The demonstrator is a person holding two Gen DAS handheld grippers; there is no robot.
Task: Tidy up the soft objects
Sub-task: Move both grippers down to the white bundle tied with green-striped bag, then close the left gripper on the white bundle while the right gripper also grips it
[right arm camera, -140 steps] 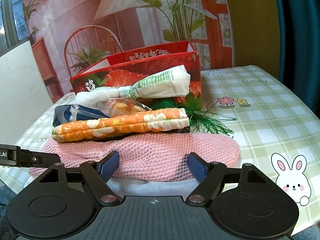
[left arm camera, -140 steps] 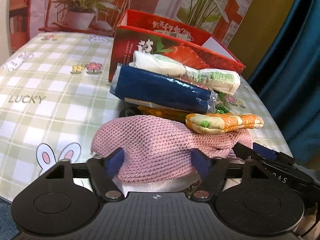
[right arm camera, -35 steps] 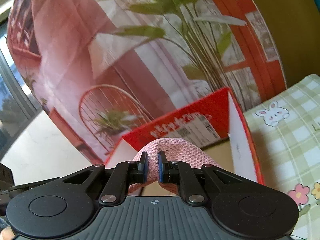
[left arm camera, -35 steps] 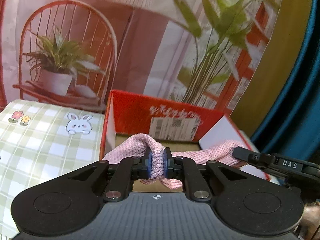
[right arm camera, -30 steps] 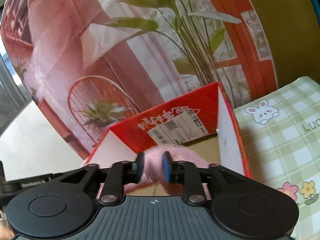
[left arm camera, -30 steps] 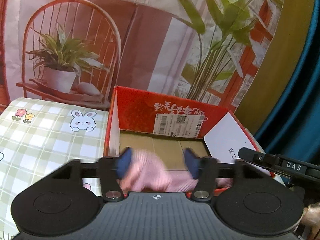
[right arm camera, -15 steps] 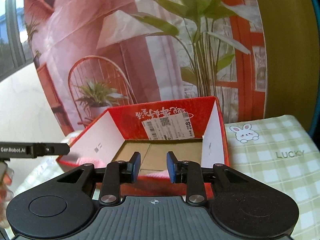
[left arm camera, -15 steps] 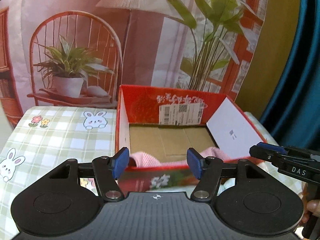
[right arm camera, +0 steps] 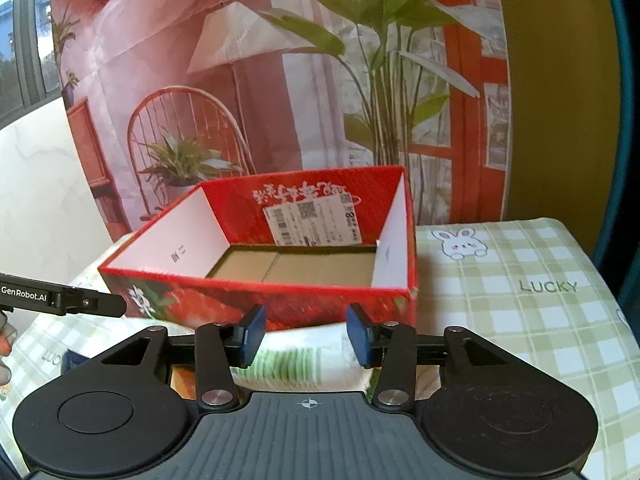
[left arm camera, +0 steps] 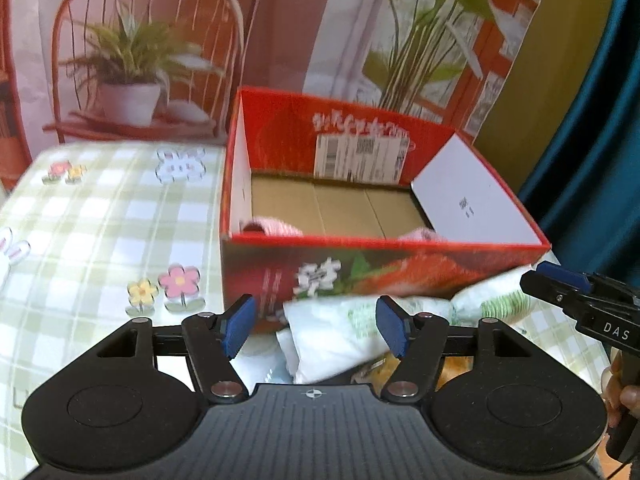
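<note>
Now, pink knit (left arm camera: 276,227) inside red box (left arm camera: 384,240), left gripper (left arm camera: 316,330) fingers apart and empty, right gripper (right arm camera: 306,334) fingers just spread wider, nothing between.

Left tongs (left arm camera: 316,330) angled downward, blue pads (left arm camera: 239,326) spread wide, nothing pinched between them. Seen from the right wrist view as a black arm poking in at the left edge, with fingertips of the holding hand (right arm camera: 5,354) just visible below it. Right tongs (right arm camera: 305,335) tilted downward too, jaws parted moderately, just been opening, pads (right arm camera: 357,336) gripping nothing. From the left wrist view, right tongs reaching in at the right edge, the holding hand (left arm camera: 618,390) wrapped round the handle underneath.
</note>
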